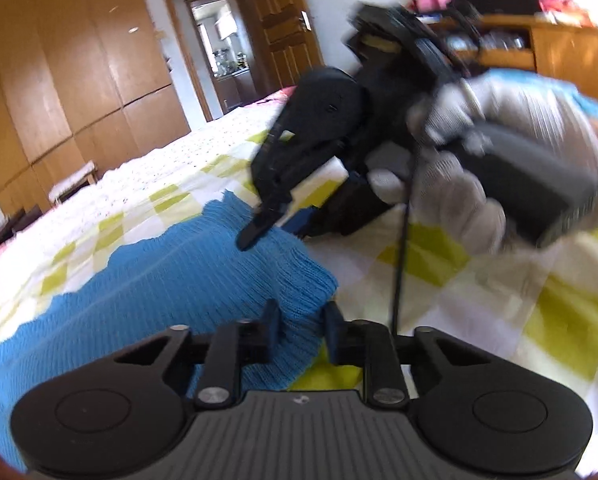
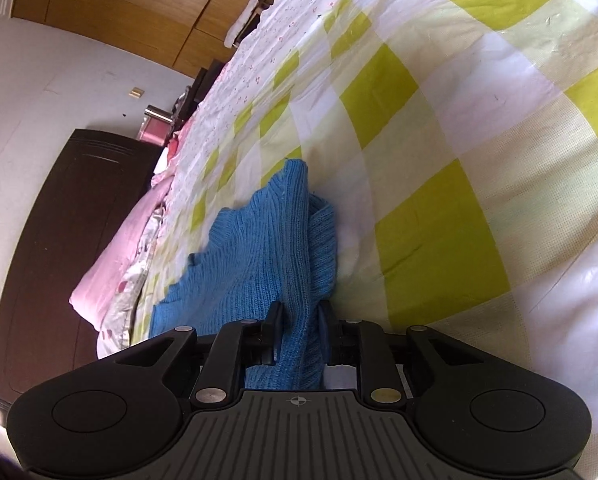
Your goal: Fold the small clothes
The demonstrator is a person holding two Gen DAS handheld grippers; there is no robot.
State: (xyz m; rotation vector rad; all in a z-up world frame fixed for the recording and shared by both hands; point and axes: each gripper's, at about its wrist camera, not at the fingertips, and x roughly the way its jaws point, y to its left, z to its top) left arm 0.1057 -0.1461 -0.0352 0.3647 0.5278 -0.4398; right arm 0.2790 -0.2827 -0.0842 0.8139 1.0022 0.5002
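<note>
Left wrist view: blue knit garment (image 1: 159,280) lies across the left and centre on the bed's checked quilt (image 1: 479,272). Left tool (image 1: 301,322), bottom centre, has its jaws drawn in on the garment's ribbed corner, knit bunched between the pads. Upper right: right tool (image 1: 267,216), held by a gloved hand (image 1: 499,152), tip down on the garment's far edge; blurred.

Right wrist view: garment (image 2: 259,248) runs from centre down into the right tool (image 2: 299,320), jaws pinching a fold of knit. Quilt (image 2: 459,160) fills the right.
</note>
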